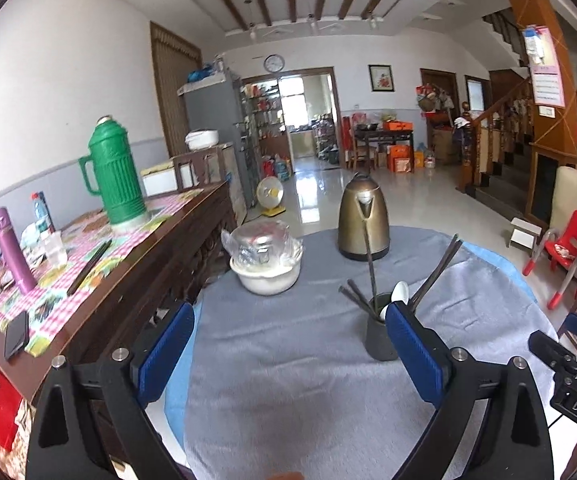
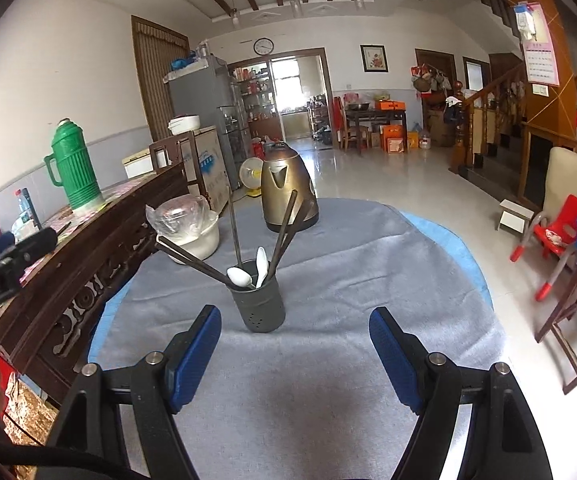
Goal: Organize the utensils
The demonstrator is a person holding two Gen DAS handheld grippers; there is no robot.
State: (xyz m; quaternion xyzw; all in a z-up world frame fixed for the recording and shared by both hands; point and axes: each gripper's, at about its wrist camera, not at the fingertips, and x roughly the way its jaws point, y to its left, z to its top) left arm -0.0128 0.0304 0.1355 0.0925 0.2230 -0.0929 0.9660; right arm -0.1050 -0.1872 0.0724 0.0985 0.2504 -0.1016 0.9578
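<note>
Both claws are wide open with nothing in them: left gripper (image 1: 290, 350), right gripper (image 2: 295, 350). The dark grey perforated utensil cup (image 2: 259, 304), holding dark chopsticks (image 2: 192, 258) and white spoons (image 2: 240, 277), stands mid-table on the grey cloth (image 2: 328, 264), the bronze kettle (image 2: 286, 192) near the far edge.

**Occlusions and cut-offs, both wrist views**

Left wrist view: right blue pad (image 1: 406, 344) covers the right side of the dark utensil holder (image 1: 376, 334); white spoon (image 1: 399, 294) shows only its bowl end. Right gripper (image 1: 576, 376) is cut by the frame edge; jaw state unreadable there.

Right wrist view: chopsticks (image 2: 284, 228) and spoons (image 2: 240, 277) have lower ends hidden inside the holder (image 2: 260, 304). Bowl (image 2: 202, 242) contents are obscured by wrinkled plastic.
</note>
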